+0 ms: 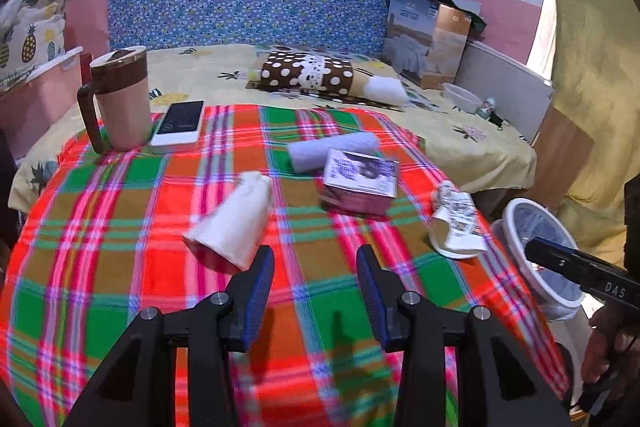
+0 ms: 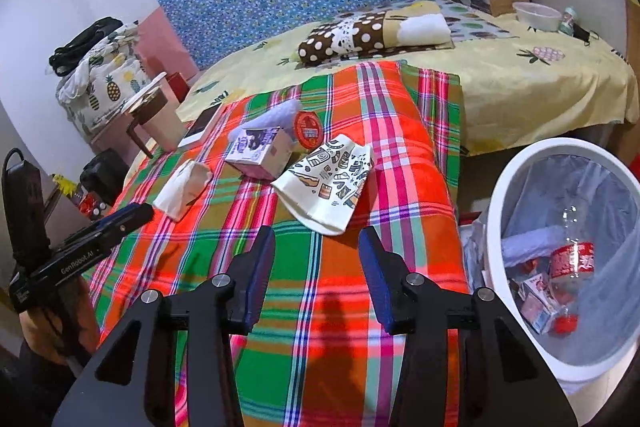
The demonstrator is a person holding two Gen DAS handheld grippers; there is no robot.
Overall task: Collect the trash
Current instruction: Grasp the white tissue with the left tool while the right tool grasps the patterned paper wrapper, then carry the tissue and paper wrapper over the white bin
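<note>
Your left gripper (image 1: 315, 259) hangs over the plaid blanket (image 1: 120, 287) with its jaws spread and nothing between them. Just ahead on the left lies a white paper cup (image 1: 234, 223), tipped on its side, mouth toward you. Your right gripper (image 2: 317, 247) is spread wide too, gripping nothing. In front of it sits a flattened printed paper cup (image 2: 328, 183), doodles across its white side. Behind that, a purple and white carton (image 2: 258, 149) stands beside a red round lid (image 2: 308, 131). The white bin (image 2: 496, 195) waits off the bed's right edge, with a clear bottle (image 2: 570, 255) and cartons already inside its liner.
</note>
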